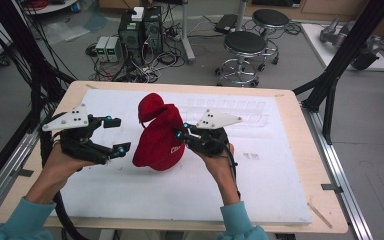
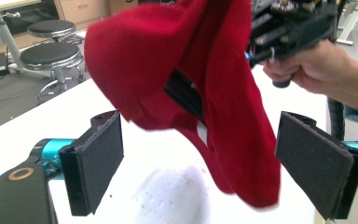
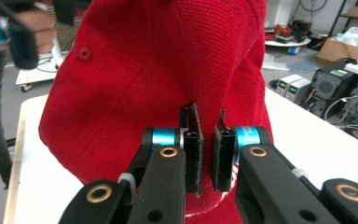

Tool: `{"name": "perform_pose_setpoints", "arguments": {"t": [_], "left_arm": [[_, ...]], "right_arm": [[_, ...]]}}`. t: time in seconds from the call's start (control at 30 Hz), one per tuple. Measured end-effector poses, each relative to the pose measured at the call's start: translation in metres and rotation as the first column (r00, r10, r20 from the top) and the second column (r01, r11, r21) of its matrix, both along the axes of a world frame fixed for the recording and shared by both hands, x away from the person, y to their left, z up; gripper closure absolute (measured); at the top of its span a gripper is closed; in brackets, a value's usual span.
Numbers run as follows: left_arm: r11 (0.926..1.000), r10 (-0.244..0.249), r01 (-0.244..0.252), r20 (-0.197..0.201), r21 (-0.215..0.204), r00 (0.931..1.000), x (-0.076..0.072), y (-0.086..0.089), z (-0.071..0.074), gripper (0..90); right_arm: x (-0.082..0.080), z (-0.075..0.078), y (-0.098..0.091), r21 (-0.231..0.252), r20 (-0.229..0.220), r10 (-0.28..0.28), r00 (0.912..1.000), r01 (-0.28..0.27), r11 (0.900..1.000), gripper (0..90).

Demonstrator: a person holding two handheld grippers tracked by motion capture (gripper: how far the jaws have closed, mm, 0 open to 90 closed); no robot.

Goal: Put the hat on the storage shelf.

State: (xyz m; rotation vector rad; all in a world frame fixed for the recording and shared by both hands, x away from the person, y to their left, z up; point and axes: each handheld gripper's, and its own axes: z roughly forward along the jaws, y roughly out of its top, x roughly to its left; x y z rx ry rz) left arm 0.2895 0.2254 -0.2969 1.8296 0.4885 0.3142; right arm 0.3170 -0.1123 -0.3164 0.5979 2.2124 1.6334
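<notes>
The white foam-topped desk point(image 1: 130, 195) is clear below, so a drop costs little. The red corduroy cap point(image 1: 157, 135) is held up mid-desk, pinched at its 3 o'clock edge by the right hand-held gripper point(image 1: 181, 134). With the left hand-held gripper point(image 1: 116, 135) spread at 9 o'clock, floppy fabric could be missed or knocked loose.

Your right gripper point(image 1: 181, 134) is clamped nearly closed, while your left gripper point(image 1: 117, 135) stands wide open, jaws pointing right.

I see even, soft room light with faint shadows. The white board point(image 1: 130, 195) glares slightly. In the left gripper view the red cap point(image 2: 223, 93) blurs at its lower edge.
</notes>
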Motion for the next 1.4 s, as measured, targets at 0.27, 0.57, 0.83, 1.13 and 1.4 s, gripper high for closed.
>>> {"name": "perform_pose_setpoints", "arguments": {"t": [0.27, 0.57, 0.83, 1.13, 1.4], "left_arm": [[0.9996, -0.011, 0.012, -0.033, 0.027, 0.9994, -0.009, -0.001, -0.027, 15.8], [0.9997, -0.010, 0.012, -0.078, 0.020, 0.9969, -0.013, -0.010, -0.056, 15.9], [1.0000, 0.002, -0.002, -0.075, 0.003, 0.9972, -0.017, -0.024, -0.073, 18.3], [0.9999, 0.002, -0.003, -0.063, -0.012, 0.9980, -0.017, -0.051, -0.082, 26.0], [0.9994, -0.006, 0.004, -0.063, -0.035, 0.9980, -0.014, -0.061, -0.085, 40.8]], "right_arm": [[0.000, 0.007, -0.007, 0.018, 0.006, -0.024, 0.9997, 0.024, 0.9996, 86.1], [0.000, 0.013, -0.009, 0.043, 0.006, -0.047, 0.9989, 0.046, 0.9980, 86.1], [-0.001, 0.014, -0.009, 0.062, 0.002, -0.054, 0.9985, 0.054, 0.9966, 86.1], [-0.001, 0.014, -0.007, 0.087, -0.015, -0.052, 0.9985, 0.053, 0.9948, 86.1], [-0.002, 0.015, -0.008, 0.105, -0.017, -0.046, 0.9988, 0.047, 0.9934, 86.1]]}}
